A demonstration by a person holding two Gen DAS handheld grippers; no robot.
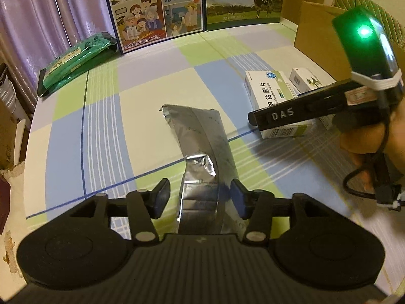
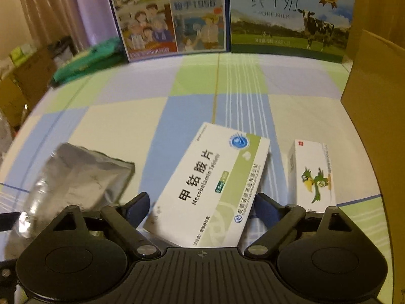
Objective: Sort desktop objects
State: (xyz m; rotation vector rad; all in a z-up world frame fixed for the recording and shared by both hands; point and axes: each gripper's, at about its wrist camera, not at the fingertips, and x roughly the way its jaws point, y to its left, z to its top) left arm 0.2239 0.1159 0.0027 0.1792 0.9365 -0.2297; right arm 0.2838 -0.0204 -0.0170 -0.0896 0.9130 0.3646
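Both jaws wide, gripping nothing: left gripper (image 1: 200,197) straddles foil pouch (image 1: 202,157), right gripper (image 2: 202,209) straddles tablet box (image 2: 212,185); closing off-centre risks slippage.

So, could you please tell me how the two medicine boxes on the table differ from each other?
The Mecobalamin box is larger and lies flat at an angle; the parrot box is smaller and narrower, lying straighter. The Mecobalamin box has a green band and blue round logo; the parrot box shows a green cartoon bird. The Mecobalamin box sits between the open right claw fingers; the parrot box lies outside them. Both are mainly white cartons.
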